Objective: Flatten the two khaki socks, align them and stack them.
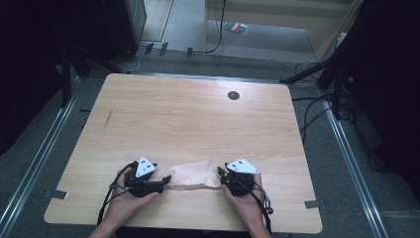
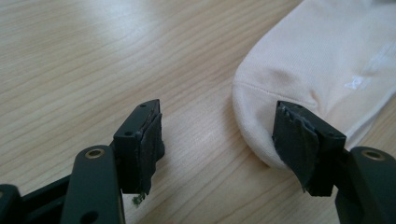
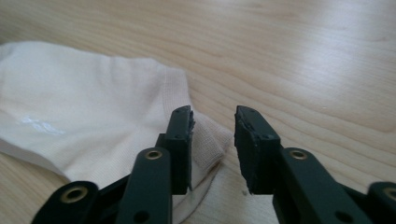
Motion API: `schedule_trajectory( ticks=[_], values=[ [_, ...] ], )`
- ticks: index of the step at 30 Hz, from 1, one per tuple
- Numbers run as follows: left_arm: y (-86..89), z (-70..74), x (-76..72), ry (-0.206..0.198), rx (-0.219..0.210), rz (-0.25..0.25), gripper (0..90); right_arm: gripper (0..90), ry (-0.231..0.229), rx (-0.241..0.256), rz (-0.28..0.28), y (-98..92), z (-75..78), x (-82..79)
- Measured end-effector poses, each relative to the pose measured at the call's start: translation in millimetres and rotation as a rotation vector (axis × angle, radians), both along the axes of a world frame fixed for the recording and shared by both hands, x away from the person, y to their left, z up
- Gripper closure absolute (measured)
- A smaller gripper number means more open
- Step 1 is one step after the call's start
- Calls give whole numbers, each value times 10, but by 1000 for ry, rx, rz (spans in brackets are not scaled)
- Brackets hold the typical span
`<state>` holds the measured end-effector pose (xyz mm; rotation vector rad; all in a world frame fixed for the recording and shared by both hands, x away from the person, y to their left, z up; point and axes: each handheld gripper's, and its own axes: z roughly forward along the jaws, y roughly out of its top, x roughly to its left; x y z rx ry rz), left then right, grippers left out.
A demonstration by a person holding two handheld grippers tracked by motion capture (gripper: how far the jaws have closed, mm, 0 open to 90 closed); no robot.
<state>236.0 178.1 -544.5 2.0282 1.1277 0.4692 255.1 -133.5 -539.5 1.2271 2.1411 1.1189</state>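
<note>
High view shows one wooden worktop (image 1: 188,119) and on it one pale cream sock (image 1: 194,174), lying flat near the front edge, between the two grippers. Two hands come in from the bottom, and each hand holds one gripper. The left gripper (image 1: 161,185) is just beside the left end of the sock, and the right gripper (image 1: 221,176) is at the right end. One small dark round hole (image 1: 233,95) sits in the worktop far from the sock, toward the back edge.

Left gripper view — the two black jaws stand wide apart and hold nothing. The left gripper (image 2: 219,140) has bare wood between the jaws, and the rounded toe end of the sock (image 2: 322,60) lies beside and partly behind the right-hand jaw. If this jaw touches the cloth, I cannot tell.

Right gripper view — the two jaws of the right gripper (image 3: 212,140) stand with a narrow gap, not closed on anything. The ribbed cuff end of the sock (image 3: 84,107) reaches under the left-hand jaw, and its corner lies in the gap between the jaws. The sock has one faint whitish mark (image 3: 37,125) on the cloth.
</note>
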Motion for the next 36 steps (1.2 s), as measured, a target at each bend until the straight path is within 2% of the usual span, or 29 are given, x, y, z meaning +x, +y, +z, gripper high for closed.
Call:
schedule_trajectory(
  ticks=[3,5,8,10,13,16,19,23,26,27,29,30,32,34,36],
  values=[
    [61,86,-15,-30,-59,22,342,649,-32,55,-11,-63,75,-68],
    [76,143,-40,-50,-109,15,365,681,-37,87,-1,-69,103,-104],
    [9,175,-99,-54,-173,-75,476,755,-22,122,66,-14,105,-148],
    [-69,138,-114,-23,-163,-137,549,769,18,140,112,33,69,-142],
    [-169,39,-125,-8,-67,-158,569,732,53,100,129,88,-5,-123],
    [-226,-24,-138,-6,1,-156,509,677,86,63,115,93,-74,-98],
    [-310,-60,-170,-27,54,-147,455,630,88,46,96,79,-106,-93],
    [-350,-62,-187,-49,86,-134,408,604,71,13,93,107,-113,-117],
    [-332,-65,-158,-30,83,-114,338,601,67,0,89,122,-115,-124],
    [-326,-65,-155,-33,85,-108,303,598,69,0,87,119,-113,-123],
    [-317,-56,-160,-41,84,-100,287,557,85,19,83,100,-102,-123],
    [-302,-48,-154,-39,61,-89,273,516,88,27,92,86,-97,-120],
    [-231,-8,-122,-20,-13,-64,216,438,79,49,96,49,-74,-113],
    [-165,23,-101,-19,-42,-39,133,356,63,85,81,-14,-34,-97],
    [-70,51,-87,-28,-85,-14,93,270,54,126,57,-87,15,-72]
  ],
)
